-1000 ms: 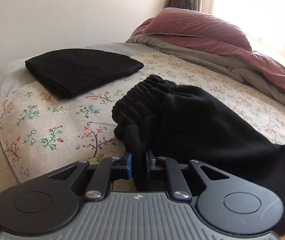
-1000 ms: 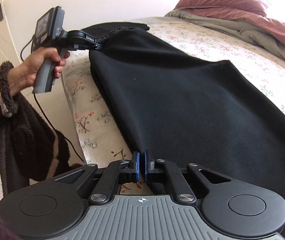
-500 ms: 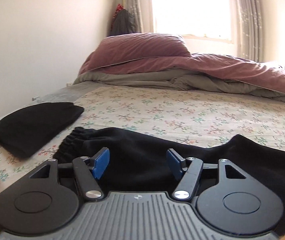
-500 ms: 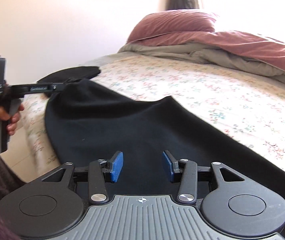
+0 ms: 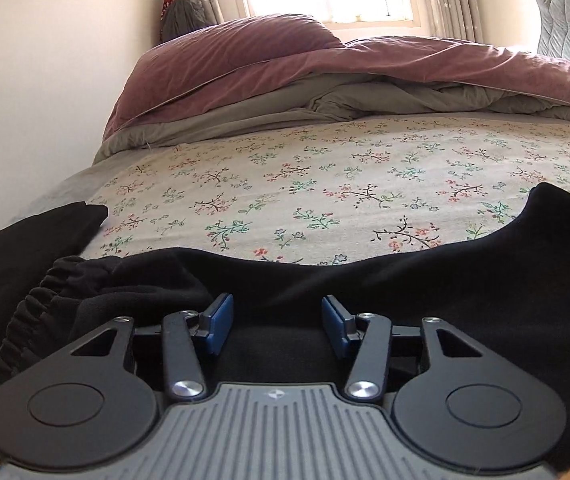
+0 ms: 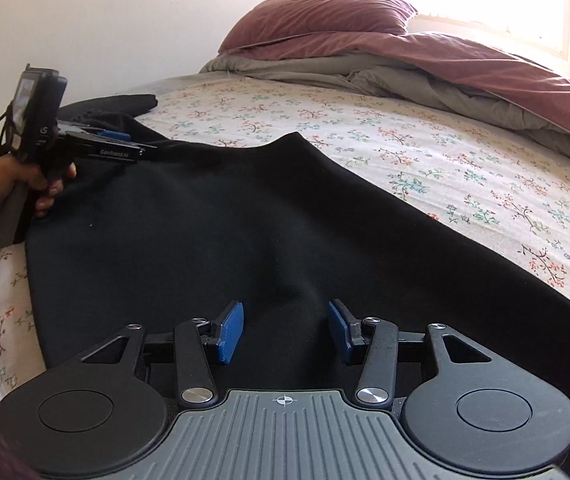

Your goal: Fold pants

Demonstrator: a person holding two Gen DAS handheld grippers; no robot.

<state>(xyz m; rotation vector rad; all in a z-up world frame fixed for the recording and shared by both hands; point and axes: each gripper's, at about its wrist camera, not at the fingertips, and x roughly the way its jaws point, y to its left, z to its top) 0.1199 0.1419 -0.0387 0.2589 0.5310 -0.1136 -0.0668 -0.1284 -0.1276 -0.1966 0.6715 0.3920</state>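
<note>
Black pants (image 5: 405, 280) lie spread across the near edge of the floral bed, with the gathered elastic waistband (image 5: 45, 292) at the left. My left gripper (image 5: 277, 320) hovers just over the fabric near the waistband. Its jaws stand apart and are closing, and the blue pads do not press on the cloth. In the right wrist view the pants (image 6: 245, 220) stretch from the left gripper (image 6: 117, 140), held by a hand, down to my right gripper (image 6: 285, 326). The right jaws are opening above the cloth and nothing is pinched.
A folded black garment (image 5: 25, 240) lies on the bed's left corner beside the waistband. A maroon and grey duvet (image 5: 325, 80) with a pillow is heaped at the far end under the window. The floral sheet (image 5: 325, 180) lies between. The bed edge (image 6: 5, 300) drops off at the left.
Both grippers were shut on the pants a second ago and have let go. The pants now lie flatter on the bed. Both views have swung toward the window.
</note>
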